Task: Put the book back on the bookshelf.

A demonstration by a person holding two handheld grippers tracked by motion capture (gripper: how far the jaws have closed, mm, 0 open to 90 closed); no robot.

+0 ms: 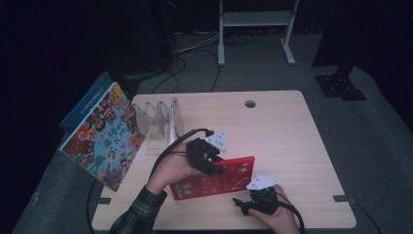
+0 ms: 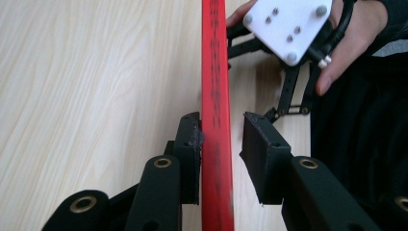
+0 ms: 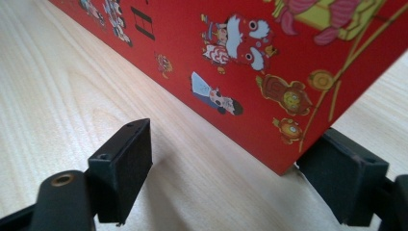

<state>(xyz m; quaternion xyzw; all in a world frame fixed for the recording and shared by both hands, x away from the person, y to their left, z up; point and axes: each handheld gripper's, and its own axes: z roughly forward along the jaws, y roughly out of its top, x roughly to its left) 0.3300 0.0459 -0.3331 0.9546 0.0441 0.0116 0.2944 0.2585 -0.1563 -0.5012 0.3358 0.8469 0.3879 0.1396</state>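
Wooden table (image 1: 292, 126) | red book (image 1: 229, 176) (on edge) between left hand-held gripper (image 1: 217, 169) pads

A thin red picture book (image 1: 214, 179), its cover printed with small cartoon figures and lion-dance heads, is seen tilted up on its lower edge on the pale wooden desk (image 1: 292, 131), near the front edge.

Red picture book (image 3: 250, 62) tilted on wooden table (image 3: 57, 91), corner between open jaws
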